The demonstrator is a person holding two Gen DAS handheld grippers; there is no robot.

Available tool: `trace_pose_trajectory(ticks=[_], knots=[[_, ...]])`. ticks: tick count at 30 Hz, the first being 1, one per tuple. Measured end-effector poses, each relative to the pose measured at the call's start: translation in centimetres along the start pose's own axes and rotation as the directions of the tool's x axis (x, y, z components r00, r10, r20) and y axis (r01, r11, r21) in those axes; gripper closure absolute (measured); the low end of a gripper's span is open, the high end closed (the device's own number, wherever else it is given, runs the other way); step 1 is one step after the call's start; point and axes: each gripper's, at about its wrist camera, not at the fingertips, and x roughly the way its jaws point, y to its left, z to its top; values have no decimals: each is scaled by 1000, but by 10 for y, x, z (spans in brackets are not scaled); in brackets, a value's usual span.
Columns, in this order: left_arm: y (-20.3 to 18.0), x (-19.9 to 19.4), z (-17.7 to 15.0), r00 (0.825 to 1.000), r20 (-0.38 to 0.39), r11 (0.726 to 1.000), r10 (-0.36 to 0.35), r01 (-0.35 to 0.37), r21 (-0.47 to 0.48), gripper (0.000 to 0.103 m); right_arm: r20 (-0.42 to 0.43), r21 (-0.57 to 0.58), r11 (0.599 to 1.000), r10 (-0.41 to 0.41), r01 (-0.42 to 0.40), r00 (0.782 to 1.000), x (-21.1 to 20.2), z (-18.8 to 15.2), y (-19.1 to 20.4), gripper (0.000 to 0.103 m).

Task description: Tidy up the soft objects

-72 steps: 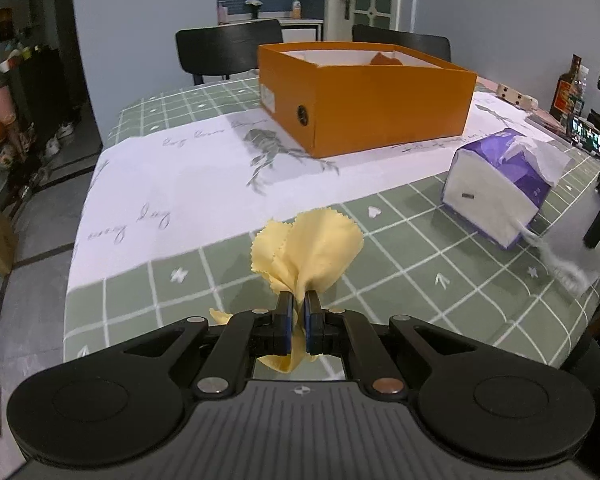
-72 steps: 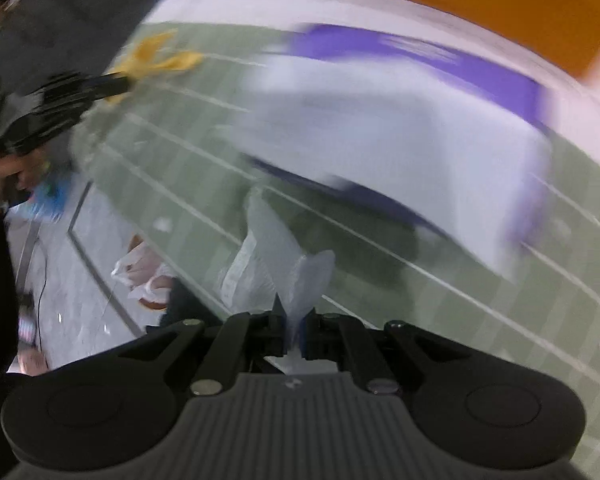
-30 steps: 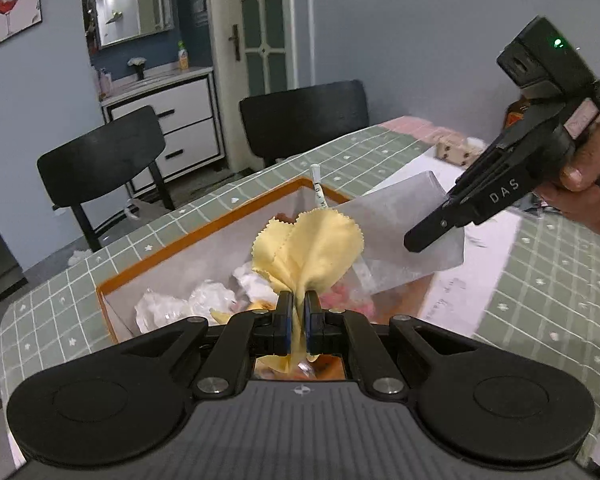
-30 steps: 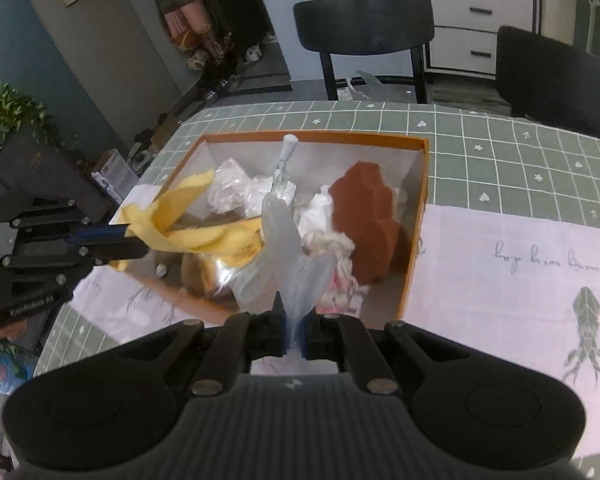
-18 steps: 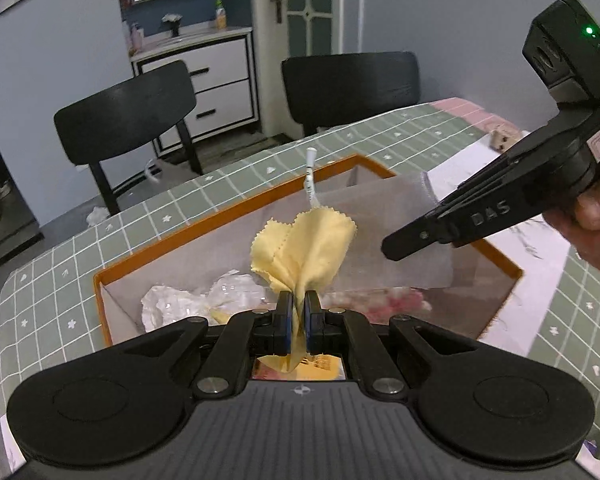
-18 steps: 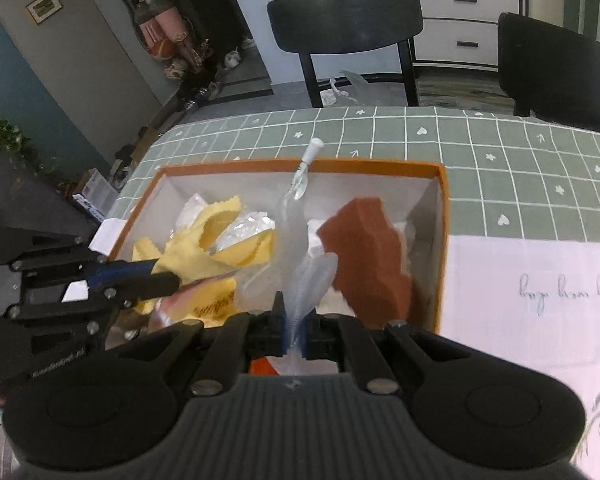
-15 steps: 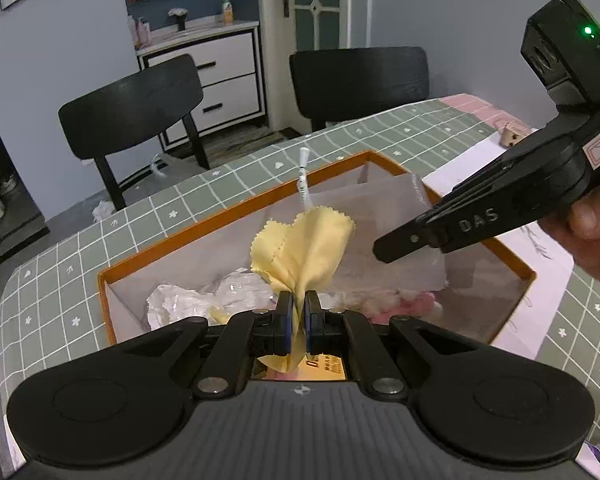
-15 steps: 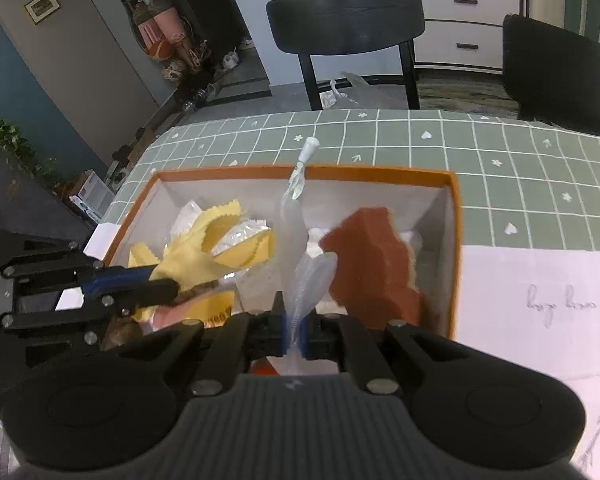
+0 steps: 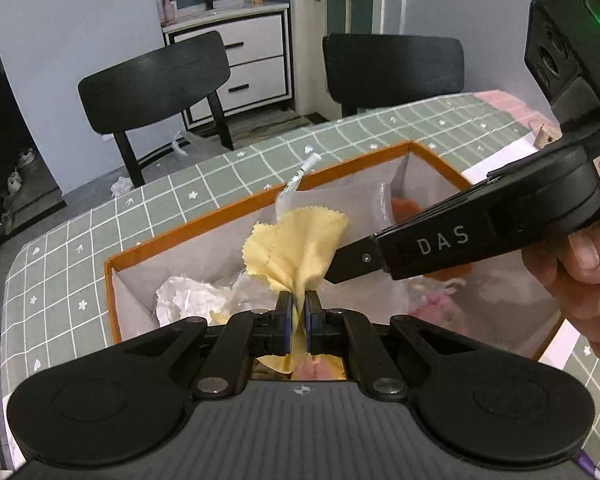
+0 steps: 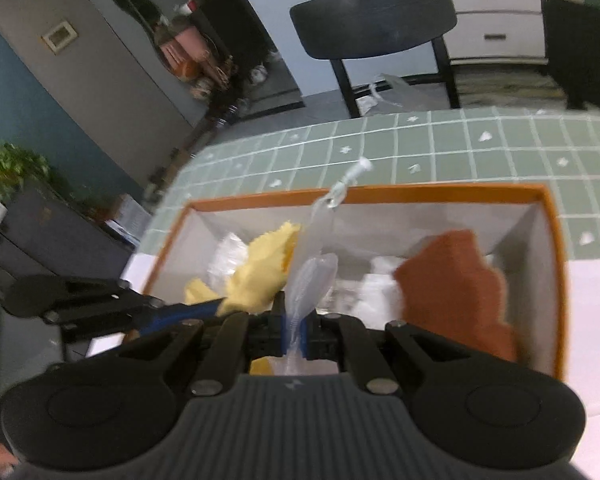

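The left gripper [image 9: 296,312] was seen pinched on a yellow cloth [image 9: 300,246] above the orange box [image 9: 188,228]. Only the left view showed the hand [image 9: 580,272] carrying the right gripper [image 10: 294,330], which was clamped on a clear plastic bag [image 10: 310,276]. Only the blurred right view showed the rust-brown sponge [image 10: 456,284] clearly; the box's crumpled white contents were hard to identify.

We see a table [image 9: 204,200] covered by a green cloth with a white grid and small white marks. An open orange box [image 9: 236,211] sits directly on it, its far rim near the table's far edge. A white printed sheet [image 10: 588,300] lies flat on the cloth just beside the box. A small wooden block [image 9: 546,136] rests farther off.
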Motion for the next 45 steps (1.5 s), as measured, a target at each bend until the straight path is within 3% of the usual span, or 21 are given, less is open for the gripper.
trace_pose_trajectory(ticks=[6,9,11,15,17,21,22,23,24,25,27,31,37,42,45], knots=[[-7,23,-7,996,-84,999,28,-25,39,96,-54,-45,993,-112,110,992,25,-10,1,99],[-10,34,-12,992,-121,999,33,-27,46,96,-88,-47,980,-195,192,977,37,-16,-5,99],[-12,41,-15,989,-143,998,40,-33,52,96,-98,-34,979,-201,199,975,39,-18,-7,98],[-7,41,-17,989,-142,999,34,-31,24,96,-97,-49,975,-221,217,970,39,-18,-1,86],[-4,36,-17,990,-134,999,45,-43,18,79,-82,-60,972,-231,226,970,36,-18,3,80],[-3,23,-16,990,-102,996,95,-94,14,45,-26,-69,968,-244,242,969,23,-24,13,51],[-3,17,-16,990,-91,994,111,-110,7,33,-10,-67,969,-238,236,971,18,-25,17,48],[-3,11,-16,989,-81,992,126,-127,-4,21,3,-72,969,-237,237,971,11,-29,20,37],[-3,6,-16,988,-68,990,138,-140,-19,18,20,-85,965,-248,249,968,4,-31,24,24],[-2,-2,-17,988,-48,988,145,-147,-40,14,47,-102,958,-264,268,963,-4,-33,29,20],[-3,-15,-19,990,-16,988,140,-141,-67,12,95,-129,950,-273,284,957,-21,-37,36,14],[-8,-41,-23,991,34,984,127,-121,-134,9,135,-128,964,-216,233,967,-60,-43,41,6],[-15,-74,-33,990,99,961,98,-69,-266,0,207,-132,968,-185,215,961,-102,-60,49,3],[-18,-83,-43,985,59,924,161,-129,-360,0,242,-142,960,-204,242,949,-122,-74,52,3],[-22,-88,-47,974,39,905,223,-192,-380,0,298,-155,936,-261,317,918,-129,-82,56,3]])
